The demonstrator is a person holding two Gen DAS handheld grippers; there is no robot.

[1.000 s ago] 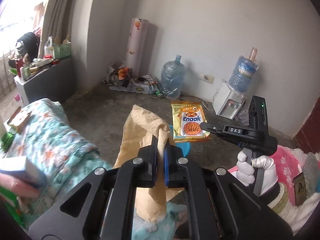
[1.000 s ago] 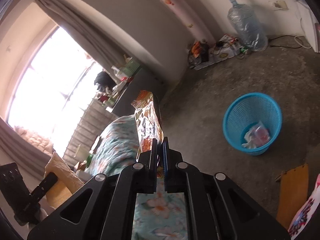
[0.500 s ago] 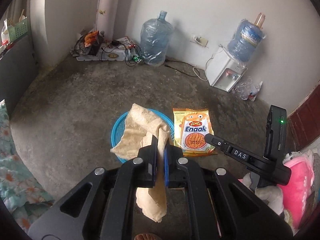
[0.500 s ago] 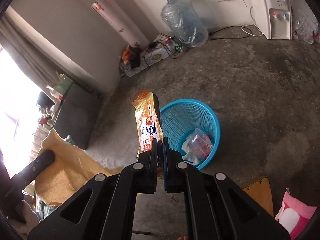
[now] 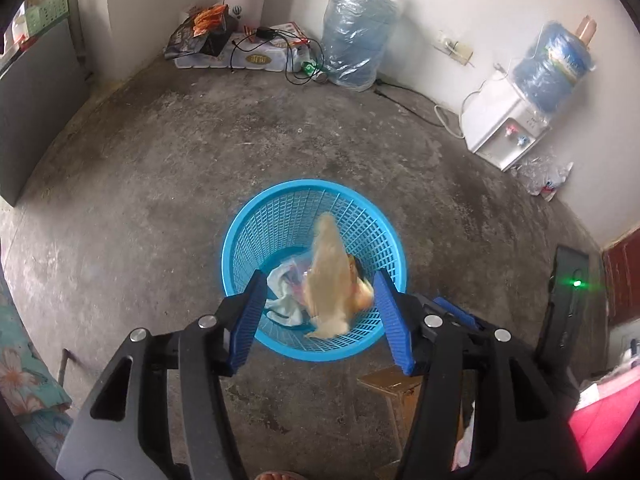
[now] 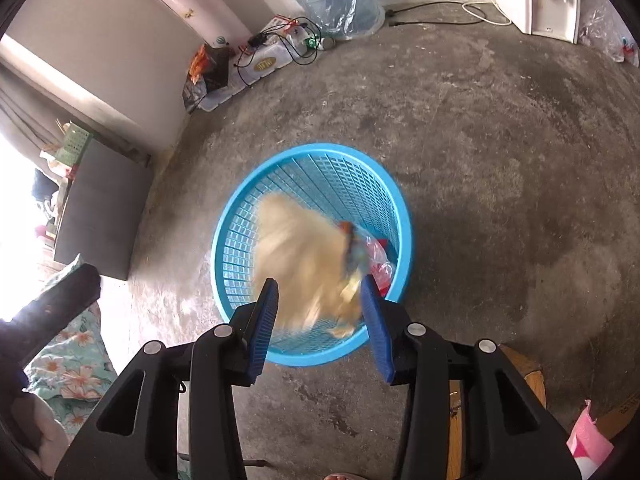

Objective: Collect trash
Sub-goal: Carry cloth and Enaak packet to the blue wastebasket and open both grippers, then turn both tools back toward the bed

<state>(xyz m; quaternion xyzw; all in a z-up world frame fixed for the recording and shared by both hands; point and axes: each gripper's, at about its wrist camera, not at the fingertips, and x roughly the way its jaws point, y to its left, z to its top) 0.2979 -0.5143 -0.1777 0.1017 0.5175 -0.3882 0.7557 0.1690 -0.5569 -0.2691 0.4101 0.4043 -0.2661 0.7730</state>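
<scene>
From the left wrist camera, the left gripper (image 5: 320, 316) hangs directly over a blue basket (image 5: 244, 220) that stands on the bare concrete floor (image 5: 160, 160). Its two blue-padded fingers (image 5: 248, 316) are spread wide apart and hold nothing. Between them, a tan paper bag (image 5: 326, 276) shows as a blur inside the basket, seemingly dropping, with a pale wrapper (image 5: 280, 292) and some reddish plastic lying at the bottom toward 9 o'clock of it. The wide spread fits a release: the gripper sits above the basket's mouth so that whatever leaves it lands inside. At 12 o'clock a large water bottle (image 5: 356, 40) stands against the wall, and at 2 o'clock a water dispenser (image 5: 504, 128) sits with crumpled plastic beside it.

From the right wrist camera, the right gripper (image 6: 320, 320) is also poised over the same basket (image 6: 240, 208), fingers (image 6: 264, 320) equally far apart and empty. The bag (image 6: 300, 248) fills the left half of the basket, smeared by motion, and a snack packet (image 6: 352, 244) with orange and blue print is just at its 3 o'clock edge, next to red plastic. Both pieces of trash are within the rim, so this drop looks done. A flowered bedspread (image 6: 76, 344) lies at 8 o'clock, a likely place to search for more.
</scene>
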